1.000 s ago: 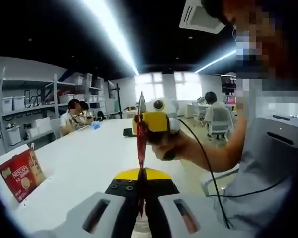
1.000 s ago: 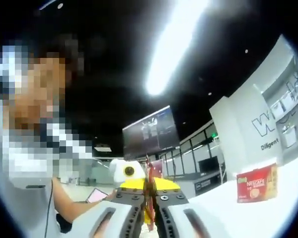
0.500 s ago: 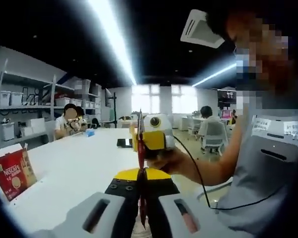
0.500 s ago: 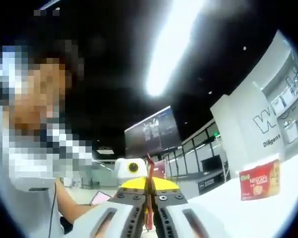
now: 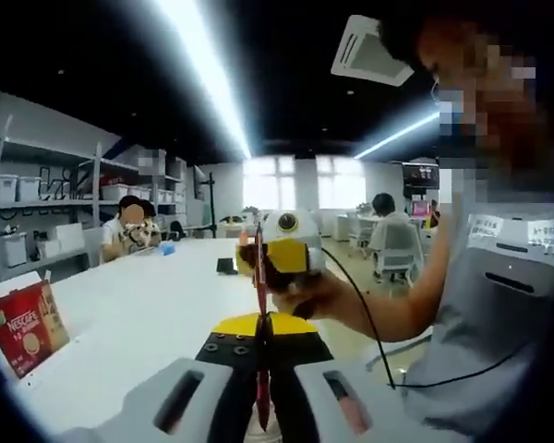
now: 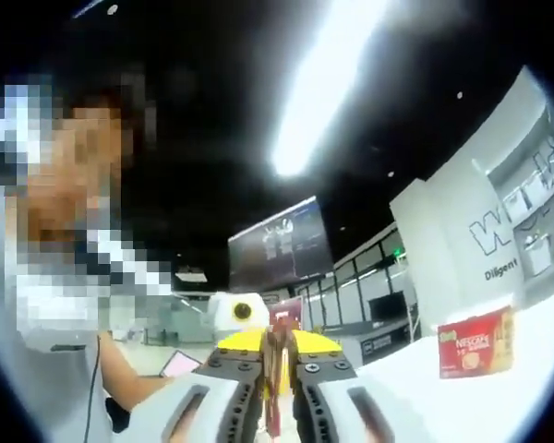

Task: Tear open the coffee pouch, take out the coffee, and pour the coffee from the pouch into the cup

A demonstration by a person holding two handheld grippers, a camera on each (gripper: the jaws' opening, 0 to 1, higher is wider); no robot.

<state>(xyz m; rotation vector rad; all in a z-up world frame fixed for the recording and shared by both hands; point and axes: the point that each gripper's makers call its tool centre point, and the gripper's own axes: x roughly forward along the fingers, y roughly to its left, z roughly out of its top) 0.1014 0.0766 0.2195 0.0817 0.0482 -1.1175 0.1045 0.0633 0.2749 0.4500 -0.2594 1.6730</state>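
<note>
- My left hand-held gripper [image 5: 261,355] is clamped on the coffee pouch [image 5: 259,314] — the thin red sachet stands edge-on between the closed jaws, held up in the air.
- My right hand-held gripper [image 6: 275,369] is closed on that same pouch [image 6: 275,355], pinching its other end; seen from the left gripper view it [image 5: 279,258] sits just past the sachet's top.
- Risk, as I judge it: pulling apart too sharply could split the pouch wide and scatter coffee, or slip it out of one grip.
- Farther off, the red coffee box [image 5: 23,325] stands on the white counter [image 5: 148,309].
- I can't make out a cup, so pouring would go blind.
</note>
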